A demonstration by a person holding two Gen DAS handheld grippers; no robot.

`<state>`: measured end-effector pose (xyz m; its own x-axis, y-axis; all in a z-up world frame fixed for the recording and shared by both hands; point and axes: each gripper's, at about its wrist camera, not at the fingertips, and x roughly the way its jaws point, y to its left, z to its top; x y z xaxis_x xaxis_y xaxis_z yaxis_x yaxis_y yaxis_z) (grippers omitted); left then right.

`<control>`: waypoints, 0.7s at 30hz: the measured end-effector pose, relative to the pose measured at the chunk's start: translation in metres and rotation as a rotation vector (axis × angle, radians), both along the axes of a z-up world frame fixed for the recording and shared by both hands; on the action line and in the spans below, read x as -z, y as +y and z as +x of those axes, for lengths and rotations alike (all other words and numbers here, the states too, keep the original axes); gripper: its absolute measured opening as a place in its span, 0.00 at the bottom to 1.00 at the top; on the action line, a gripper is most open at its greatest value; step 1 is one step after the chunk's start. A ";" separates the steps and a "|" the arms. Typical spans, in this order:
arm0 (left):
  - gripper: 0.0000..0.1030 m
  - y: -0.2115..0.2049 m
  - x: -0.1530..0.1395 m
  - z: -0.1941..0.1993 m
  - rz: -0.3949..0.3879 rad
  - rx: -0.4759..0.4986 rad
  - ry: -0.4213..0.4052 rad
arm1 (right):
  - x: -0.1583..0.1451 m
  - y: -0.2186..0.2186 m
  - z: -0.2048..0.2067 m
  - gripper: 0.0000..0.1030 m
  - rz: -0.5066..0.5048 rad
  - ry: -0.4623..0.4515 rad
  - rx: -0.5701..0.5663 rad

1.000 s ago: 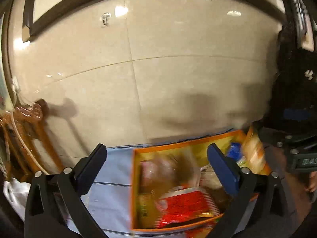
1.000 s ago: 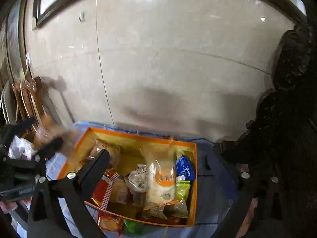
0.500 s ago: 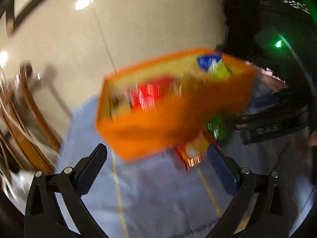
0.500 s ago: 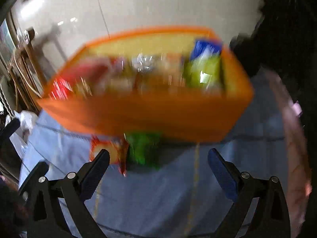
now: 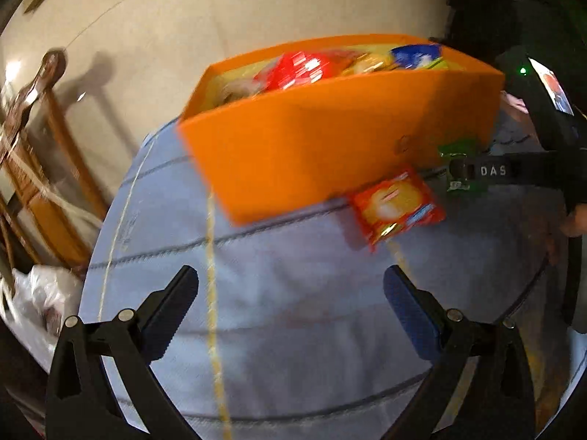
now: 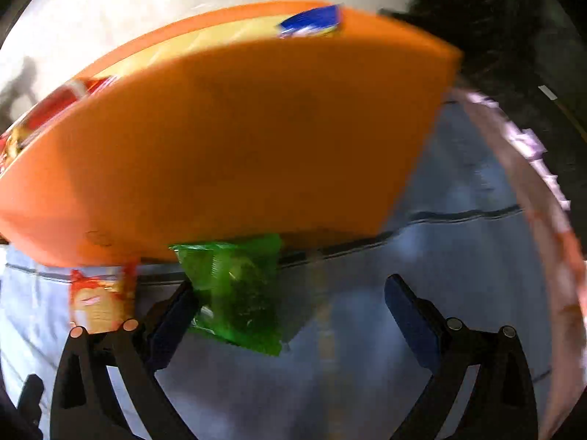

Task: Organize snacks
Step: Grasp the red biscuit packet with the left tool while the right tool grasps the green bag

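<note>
An orange box (image 5: 330,146) (image 6: 227,146) full of snack packets stands on a light blue tablecloth (image 5: 301,311). A red and yellow packet (image 5: 398,207) (image 6: 101,299) lies on the cloth against the box's near wall. Beside it lies a green packet (image 5: 458,168) (image 6: 238,293). My right gripper (image 6: 290,315) is open, low over the cloth, with the green packet lying between its fingers, close to the left one. My left gripper (image 5: 290,311) is open over bare cloth, short of the red packet, with nothing between its fingers. The right gripper's body (image 5: 532,168) shows at the right of the left wrist view.
A beige tiled wall (image 5: 183,36) rises behind the table. Wooden chair backs (image 5: 44,139) stand at the left, with a white plastic bag (image 5: 40,300) below them. A pinkish table rim (image 6: 543,190) curves along the right. A person's hand (image 5: 576,220) holds the right gripper.
Both grippers have dropped from above the box to low over the cloth in front of it. The right one has closed in on the green packet. Both stay open.
</note>
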<state>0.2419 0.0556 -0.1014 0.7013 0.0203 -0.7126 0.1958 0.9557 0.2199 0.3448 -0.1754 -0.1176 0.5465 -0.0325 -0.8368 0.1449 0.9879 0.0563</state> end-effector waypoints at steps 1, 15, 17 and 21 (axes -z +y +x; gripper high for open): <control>0.96 -0.010 0.000 0.004 -0.001 0.016 -0.013 | 0.001 -0.007 0.001 0.97 0.021 0.000 0.010; 0.91 -0.074 0.048 0.082 -0.082 -0.038 0.166 | 0.012 -0.071 0.006 0.97 0.056 0.046 0.056; 0.65 -0.066 0.051 0.083 -0.163 -0.058 0.140 | 0.010 -0.063 0.002 0.79 0.038 0.020 0.006; 0.48 -0.066 0.047 0.079 -0.142 -0.024 0.132 | 0.000 -0.046 -0.002 0.32 -0.006 0.007 -0.066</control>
<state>0.3206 -0.0106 -0.1484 0.6020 -0.0717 -0.7953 0.1911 0.9799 0.0563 0.3427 -0.2212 -0.1180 0.5418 -0.0017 -0.8405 0.0802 0.9955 0.0498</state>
